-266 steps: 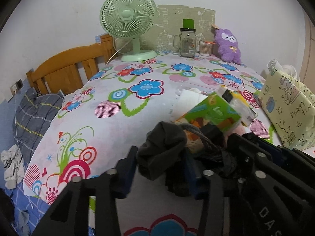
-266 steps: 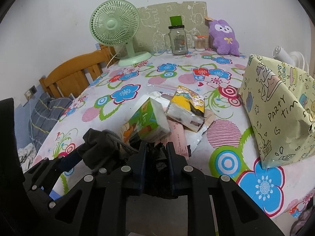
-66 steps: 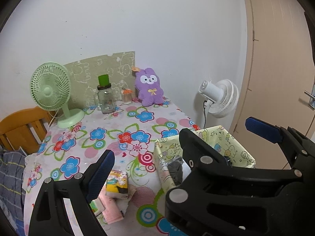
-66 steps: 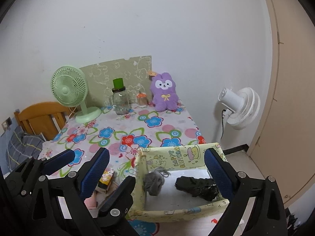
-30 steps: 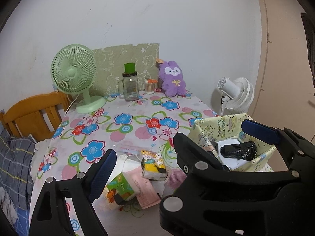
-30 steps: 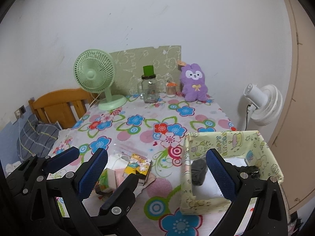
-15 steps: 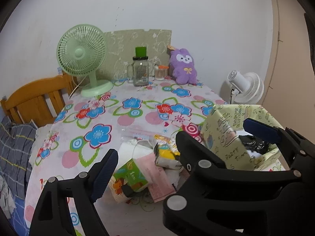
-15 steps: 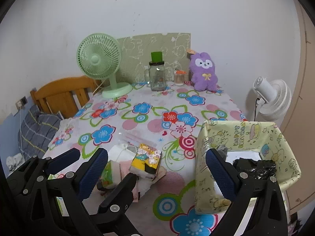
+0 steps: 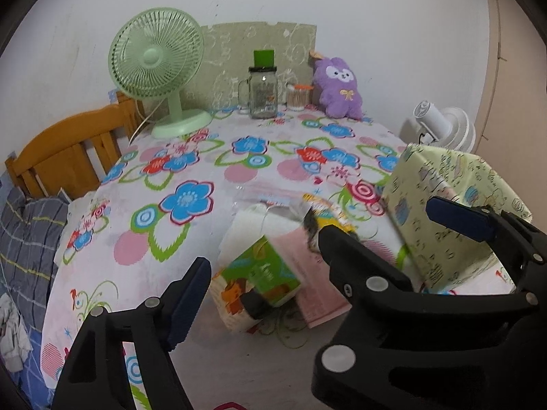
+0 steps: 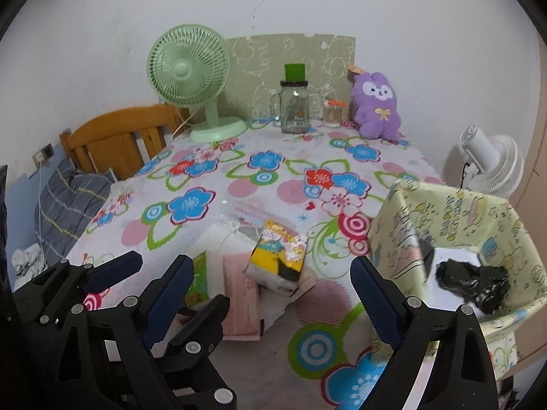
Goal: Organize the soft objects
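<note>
A yellow paper box (image 10: 454, 212) stands at the table's right front edge, and it also shows in the left wrist view (image 9: 444, 212). A crumpled black soft item (image 10: 475, 285) lies inside it; a grey item (image 10: 425, 247) lies at its left wall. A green tissue pack (image 9: 263, 273), a yellow tissue pack (image 10: 278, 254) and a pink packet (image 10: 239, 290) lie in a pile near the front. My left gripper (image 9: 314, 249) is open and empty above the pile. My right gripper (image 10: 270, 290) is open and empty, between pile and box.
A green fan (image 10: 195, 78), a glass jar (image 10: 294, 106), a small pot (image 10: 333, 112) and a purple plush (image 10: 376, 106) stand at the table's back. A wooden chair (image 10: 119, 140) and grey bedding (image 10: 65, 198) are left. A white fan (image 10: 492, 164) stands right.
Both grippers have come down and left, away from the box and closer to the pile of packs. Both stay open and empty. The box contents have not moved.
</note>
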